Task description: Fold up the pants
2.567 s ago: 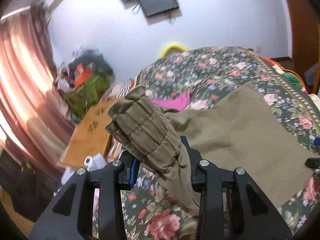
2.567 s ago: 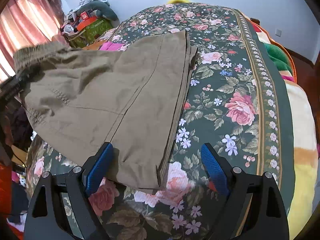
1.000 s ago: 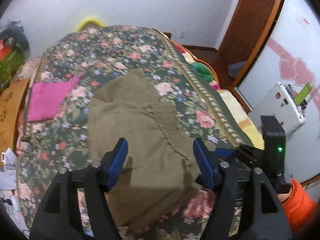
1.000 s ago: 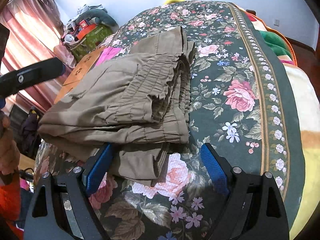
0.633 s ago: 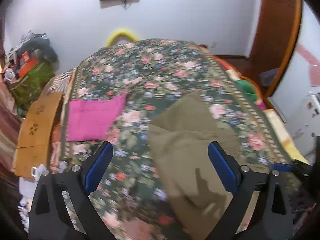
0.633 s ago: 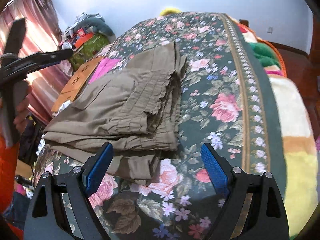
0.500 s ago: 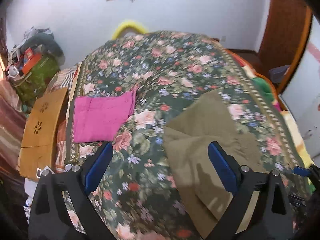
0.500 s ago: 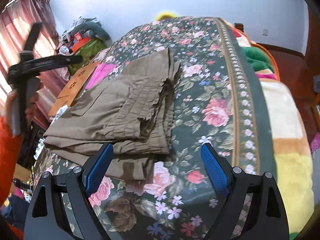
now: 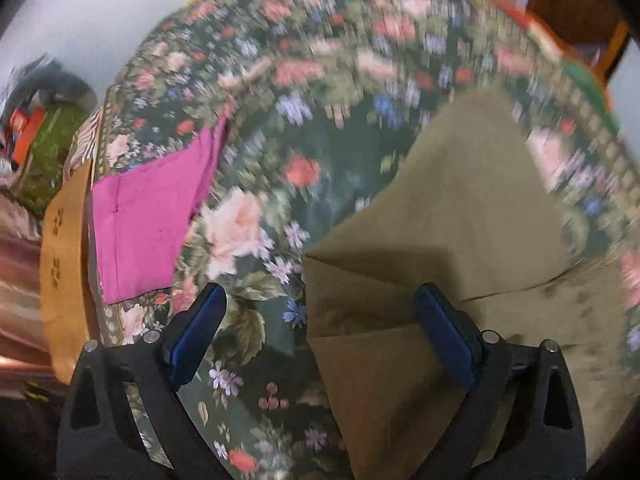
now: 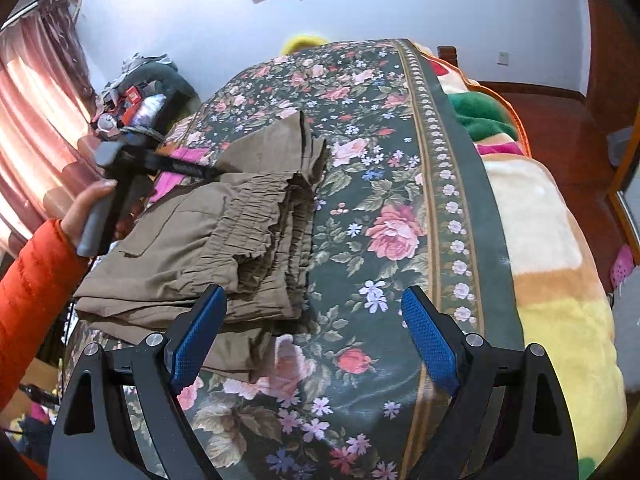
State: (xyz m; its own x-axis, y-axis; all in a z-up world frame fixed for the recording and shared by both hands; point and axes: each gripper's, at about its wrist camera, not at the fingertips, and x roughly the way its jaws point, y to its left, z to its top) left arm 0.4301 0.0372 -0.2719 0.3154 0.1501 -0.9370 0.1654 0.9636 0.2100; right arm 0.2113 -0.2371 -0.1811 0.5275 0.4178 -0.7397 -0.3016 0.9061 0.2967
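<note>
Olive-brown pants (image 10: 224, 240) lie folded in a stack on the floral bedspread (image 10: 400, 152), elastic waistband on top. In the blurred left wrist view the pants (image 9: 460, 220) fill the right half. My left gripper (image 9: 320, 332) hangs over their left edge with its jaws opening, and the pads press on nothing. A hand in an orange sleeve (image 10: 40, 280) holds that gripper at the far left of the stack. My right gripper (image 10: 312, 336) stands open just before the stack's near corner; only bedspread and a strip of pants lie between its fingers.
A pink cloth (image 9: 152, 220) lies flat on the bed left of the pants. A tan wooden board (image 9: 64, 264) and a clutter pile (image 10: 136, 100) stand beyond the bed's left side by the curtain. A striped blanket (image 10: 552, 280) covers the bed's right edge.
The left gripper carried the waistband over onto the legs, let it go and opened, then swung left and down to the stack's left edge. The right gripper stayed open, tilting up slightly.
</note>
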